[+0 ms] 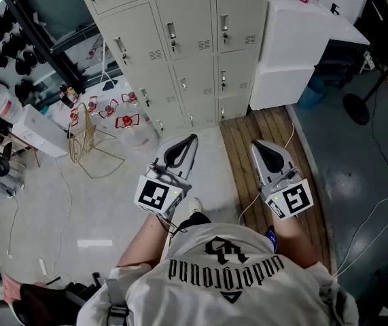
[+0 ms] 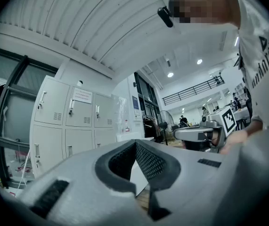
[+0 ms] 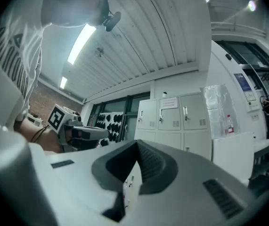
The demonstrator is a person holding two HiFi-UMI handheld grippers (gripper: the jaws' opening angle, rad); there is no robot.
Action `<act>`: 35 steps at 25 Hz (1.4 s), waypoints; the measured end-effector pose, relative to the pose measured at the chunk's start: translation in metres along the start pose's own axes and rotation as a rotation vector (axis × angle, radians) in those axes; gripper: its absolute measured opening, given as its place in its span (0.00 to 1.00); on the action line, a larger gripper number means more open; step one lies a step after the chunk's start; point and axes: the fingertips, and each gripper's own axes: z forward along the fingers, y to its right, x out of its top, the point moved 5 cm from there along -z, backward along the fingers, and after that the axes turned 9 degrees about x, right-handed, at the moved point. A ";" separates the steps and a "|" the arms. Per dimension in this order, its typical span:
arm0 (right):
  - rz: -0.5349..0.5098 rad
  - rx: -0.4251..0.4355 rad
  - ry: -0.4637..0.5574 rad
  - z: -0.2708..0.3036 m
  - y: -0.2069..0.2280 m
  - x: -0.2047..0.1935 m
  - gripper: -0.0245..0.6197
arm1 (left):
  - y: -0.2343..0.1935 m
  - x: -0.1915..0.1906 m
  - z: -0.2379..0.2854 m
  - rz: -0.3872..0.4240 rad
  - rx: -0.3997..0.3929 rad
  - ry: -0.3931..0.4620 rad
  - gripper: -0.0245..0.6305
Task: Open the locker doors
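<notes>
1. A cluttered workshop floor [image 1: 98, 202]; the lockers [image 1: 180, 53] stand at 12 o'clock, doors shut, well apart from us.
2. Our left tool [image 1: 189, 141] and right tool [image 1: 257, 147] are both pressed together, empty.
3. We judge that unopened tools could glance off the small handles [image 1: 172, 32].

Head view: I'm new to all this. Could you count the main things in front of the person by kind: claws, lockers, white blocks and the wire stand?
Grey handheld claws: 2 (left claw, right claw)
Pale grey metal locker cabinet: 1
White box-shaped blocks, stacked: 2 (upper, lower)
Gold wire stand: 1
Total: 6
</notes>
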 end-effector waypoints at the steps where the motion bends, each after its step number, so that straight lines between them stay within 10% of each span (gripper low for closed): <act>1: 0.000 0.000 -0.001 0.003 0.003 -0.002 0.04 | -0.003 -0.001 0.004 -0.001 0.001 0.001 0.05; 19: 0.017 0.024 -0.060 0.134 0.040 -0.049 0.05 | -0.121 -0.044 0.064 -0.034 -0.050 -0.027 0.05; 35: 0.070 -0.032 -0.112 0.247 0.063 -0.083 0.34 | -0.226 -0.071 0.100 -0.087 -0.097 -0.076 0.05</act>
